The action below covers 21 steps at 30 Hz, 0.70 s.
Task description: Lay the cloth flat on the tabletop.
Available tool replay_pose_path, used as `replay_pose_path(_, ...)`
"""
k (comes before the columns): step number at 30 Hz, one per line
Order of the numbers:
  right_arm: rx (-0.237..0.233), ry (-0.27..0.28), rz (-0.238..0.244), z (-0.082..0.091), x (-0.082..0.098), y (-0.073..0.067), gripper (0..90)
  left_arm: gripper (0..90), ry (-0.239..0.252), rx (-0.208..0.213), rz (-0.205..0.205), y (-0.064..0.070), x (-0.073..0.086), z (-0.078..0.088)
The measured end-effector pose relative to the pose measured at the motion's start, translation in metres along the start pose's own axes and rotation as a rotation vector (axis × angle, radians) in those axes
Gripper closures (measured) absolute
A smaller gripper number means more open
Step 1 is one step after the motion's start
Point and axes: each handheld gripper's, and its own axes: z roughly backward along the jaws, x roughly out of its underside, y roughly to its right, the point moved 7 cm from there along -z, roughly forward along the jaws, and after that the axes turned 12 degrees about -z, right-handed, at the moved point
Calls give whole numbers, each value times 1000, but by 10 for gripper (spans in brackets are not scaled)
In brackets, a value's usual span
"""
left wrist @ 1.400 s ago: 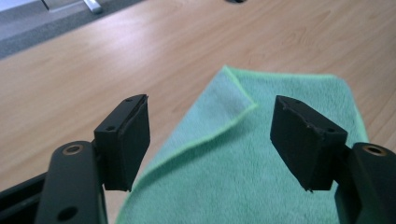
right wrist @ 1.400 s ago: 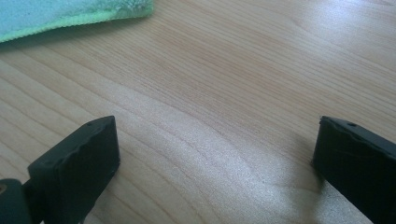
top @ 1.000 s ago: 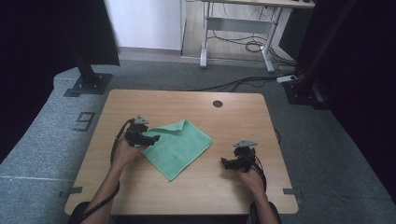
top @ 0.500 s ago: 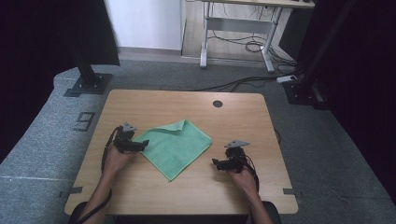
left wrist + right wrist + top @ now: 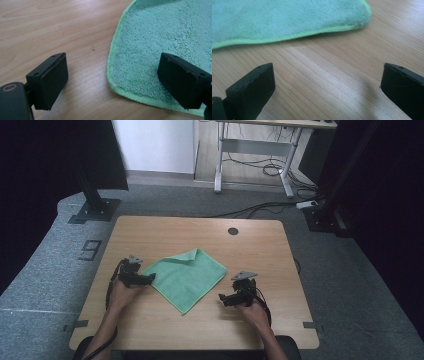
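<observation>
A green microfibre cloth (image 5: 186, 277) lies flat, folded, in a diamond shape on the wooden table (image 5: 260, 245). My left gripper (image 5: 150, 279) rests at the cloth's left corner, open. In the left gripper view the cloth's corner (image 5: 160, 37) lies between the wide-apart jaws of the left gripper (image 5: 112, 63), and no pad presses on it. Its jaws have just been opening. My right gripper (image 5: 223, 298) sits on bare wood, just right of the cloth's near-right edge. In the right gripper view the cloth (image 5: 287, 17) lies beyond the right gripper (image 5: 328, 73), whose jaws have just been opening with nothing between them.
A round cable hole (image 5: 233, 231) sits near the table's far edge. Beyond the table are a desk frame (image 5: 250, 155) with cables on the floor, and dark stands (image 5: 95, 205) at both sides.
The left hand has come down and towards the near left, from the cloth's upper-left edge to its left corner. The right hand has slid left towards the cloth.
</observation>
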Motion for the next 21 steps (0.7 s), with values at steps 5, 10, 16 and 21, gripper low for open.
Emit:
replay_pose_path(5,2,2,-3,-1,-2,-5,0,111,-15,1,-27,16,4,9)
replay_pose_path(10,1,11,-13,0,-2,-7,0,124,-16,29,-40,39,7,16)
replay_pose_path(16,0,31,-36,2,-4,-7,0,126,-26,48,-67,58,10,22)
replay_pose_path(21,-11,29,-34,-2,-5,-17,0,126,-34,56,-72,63,12,25)
